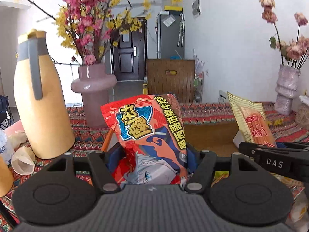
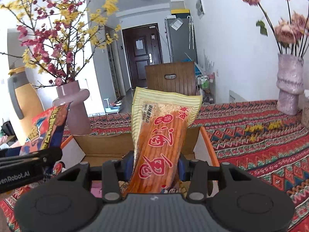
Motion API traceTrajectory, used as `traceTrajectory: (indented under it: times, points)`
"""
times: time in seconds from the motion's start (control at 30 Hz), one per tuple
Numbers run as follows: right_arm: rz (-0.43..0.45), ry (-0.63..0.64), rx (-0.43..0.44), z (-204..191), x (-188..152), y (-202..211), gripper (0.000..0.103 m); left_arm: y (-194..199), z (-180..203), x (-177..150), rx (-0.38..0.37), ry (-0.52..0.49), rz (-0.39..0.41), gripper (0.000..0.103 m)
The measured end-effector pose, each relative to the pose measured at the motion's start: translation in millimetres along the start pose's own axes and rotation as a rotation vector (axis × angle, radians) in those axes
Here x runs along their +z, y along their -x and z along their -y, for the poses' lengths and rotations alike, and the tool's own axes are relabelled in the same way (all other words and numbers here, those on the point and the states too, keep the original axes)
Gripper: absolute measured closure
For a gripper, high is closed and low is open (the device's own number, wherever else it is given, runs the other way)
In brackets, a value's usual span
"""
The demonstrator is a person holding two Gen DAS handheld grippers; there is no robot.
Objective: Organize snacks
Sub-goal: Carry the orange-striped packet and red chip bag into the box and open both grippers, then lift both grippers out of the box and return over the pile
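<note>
At the far left of the left wrist view a yellow jug (image 1: 41, 100) and a pink vase (image 1: 94, 89) of blossoms stood on the table (image 1: 212, 112) with its red patterned cloth, a dark door (image 1: 128, 52) behind them. In mid-frame the left gripper (image 1: 154, 160) was clenched on the red snack bag (image 1: 148, 135), which hid most of the cardboard box (image 2: 108, 145) beneath. Right of it, the right gripper (image 2: 154, 164) gripped the orange snack pack (image 2: 160, 141) above the box, whose contents were hard to make out.
</note>
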State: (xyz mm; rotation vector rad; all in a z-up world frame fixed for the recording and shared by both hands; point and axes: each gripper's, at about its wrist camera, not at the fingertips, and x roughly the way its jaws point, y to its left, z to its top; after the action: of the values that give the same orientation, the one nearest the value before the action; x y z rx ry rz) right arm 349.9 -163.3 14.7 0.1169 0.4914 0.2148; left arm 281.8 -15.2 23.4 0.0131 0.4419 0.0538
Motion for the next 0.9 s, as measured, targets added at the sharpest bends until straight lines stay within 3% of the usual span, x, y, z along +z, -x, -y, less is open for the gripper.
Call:
traceTrajectory:
  times: [0.2, 0.33, 0.43, 0.47, 0.53, 0.57, 0.6, 0.9]
  points:
    - [-0.056, 0.017, -0.007, 1, -13, -15, 0.06, -9, 0, -11, -0.002, -0.015, -0.02, 0.035]
    - [-0.061, 0.029, -0.011, -3, -18, -14, 0.057, -10, -2, -15, -0.013, -0.005, -0.014, 0.03]
    - [-0.06, 0.027, -0.016, -2, -20, -10, 0.046, -5, -5, -14, -0.001, 0.006, 0.015, 0.012]
    - [-0.055, 0.025, -0.02, -2, -20, -9, 0.04, -3, -6, -13, 0.006, 0.017, 0.027, 0.0]
    - [-0.042, 0.019, -0.015, -1, -20, -4, 0.022, 4, -9, -13, 0.022, 0.038, 0.053, 0.0]
    - [-0.03, 0.013, -0.012, 0, -20, -1, 0.009, 5, -10, -12, 0.024, 0.045, 0.055, 0.0]
    - [-0.015, 0.006, -0.011, 1, -19, 2, 0.003, 5, -11, -12, 0.027, 0.051, 0.054, 0.0]
    - [0.038, -0.037, -0.003, 8, -19, 17, 0.0, 10, -11, -10, 0.055, 0.054, 0.06, 0.0]
